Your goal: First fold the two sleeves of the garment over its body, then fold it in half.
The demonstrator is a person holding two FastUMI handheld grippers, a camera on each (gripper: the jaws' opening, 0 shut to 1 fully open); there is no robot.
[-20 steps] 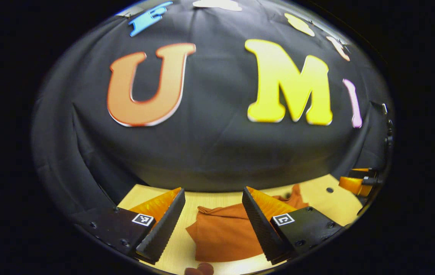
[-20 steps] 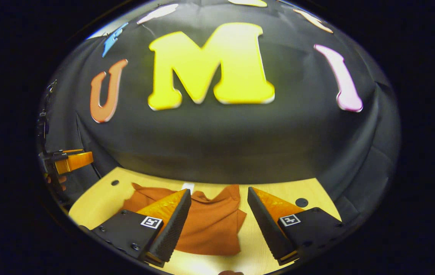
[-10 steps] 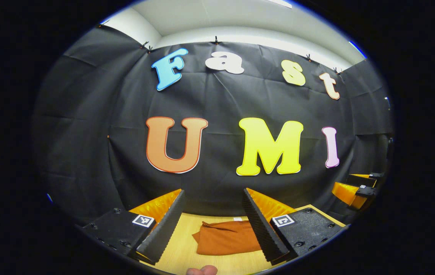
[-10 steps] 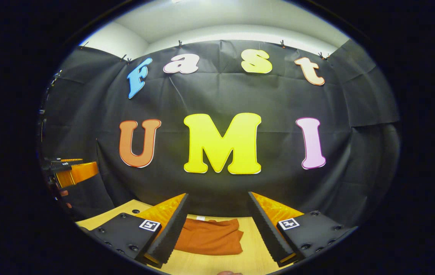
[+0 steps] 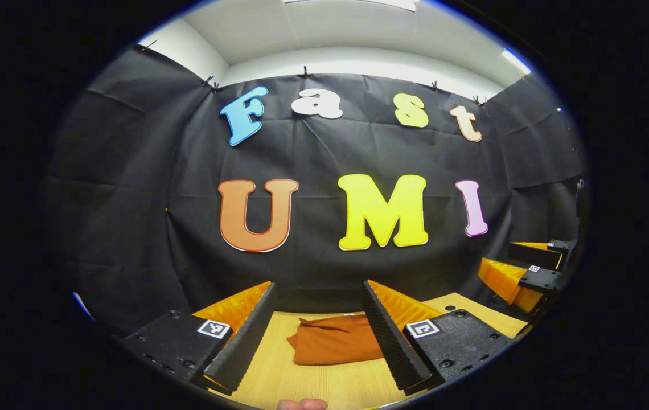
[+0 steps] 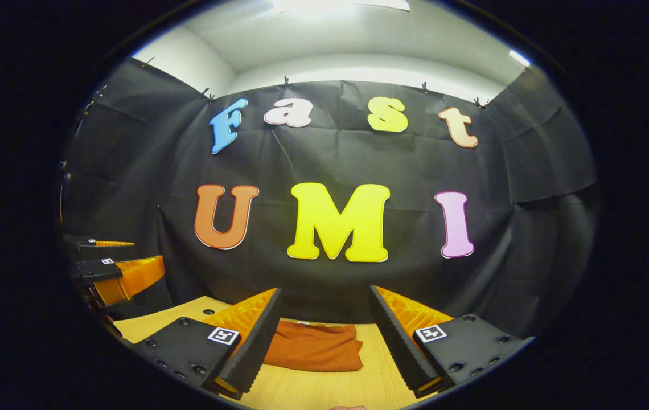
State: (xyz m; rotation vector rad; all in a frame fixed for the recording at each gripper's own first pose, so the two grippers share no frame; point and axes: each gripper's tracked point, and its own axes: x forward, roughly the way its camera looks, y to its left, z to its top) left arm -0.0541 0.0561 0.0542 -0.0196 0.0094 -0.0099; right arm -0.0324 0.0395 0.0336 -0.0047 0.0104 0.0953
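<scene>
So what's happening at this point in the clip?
A person holds two grippers above a light wooden table. The rust-orange cloth garment lies there as a compact folded bundle, touched by neither. The left gripper and right gripper are both open, raised and level, facing the booth wall. The folding looks done.

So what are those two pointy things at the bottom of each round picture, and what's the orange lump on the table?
Those are tongs that a person holds, one pair in each hand. A small camera rides on each pair, so you get two pictures. In the left gripper view, the left tongs stand open, holding nothing. In the right gripper view, the right tongs are open and empty too. The orange lump is a shirt, folded up into a bundle and lying on the wooden table. At the edge of each picture you can also spot the other tongs, farther off.
</scene>
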